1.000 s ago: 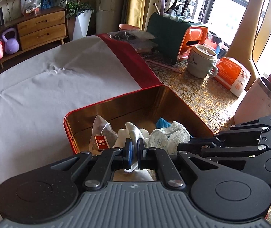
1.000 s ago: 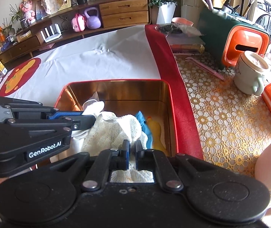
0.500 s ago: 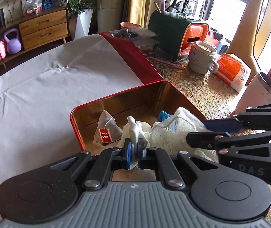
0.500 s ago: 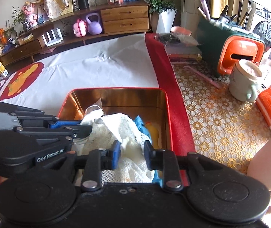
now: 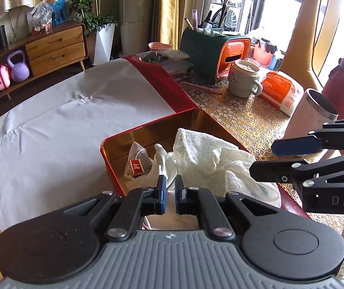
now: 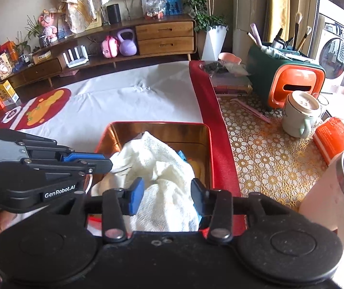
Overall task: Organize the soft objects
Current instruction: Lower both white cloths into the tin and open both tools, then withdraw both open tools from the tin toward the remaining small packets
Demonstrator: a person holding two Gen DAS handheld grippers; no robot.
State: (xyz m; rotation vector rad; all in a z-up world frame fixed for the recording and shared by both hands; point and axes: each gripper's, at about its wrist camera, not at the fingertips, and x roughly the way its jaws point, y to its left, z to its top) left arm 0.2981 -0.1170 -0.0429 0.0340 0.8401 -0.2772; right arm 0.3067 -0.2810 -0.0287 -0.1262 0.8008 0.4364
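The mesh cloth (image 6: 157, 168) hides most of the tin's (image 6: 210, 144) contents.

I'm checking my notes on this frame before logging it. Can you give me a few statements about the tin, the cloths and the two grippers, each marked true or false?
1. The left gripper is shut on a white cloth. True.
2. The right gripper is clamped tight on the mesh cloth. False: its fingers stand apart on either side of the cloth.
3. A tea bag lies inside the red tin. True.
4. The tin sits on the gold lace mat. False: it sits on the red and white covering beside the mat.
5. The mug is inside the tin. False: it stands on the lace mat.
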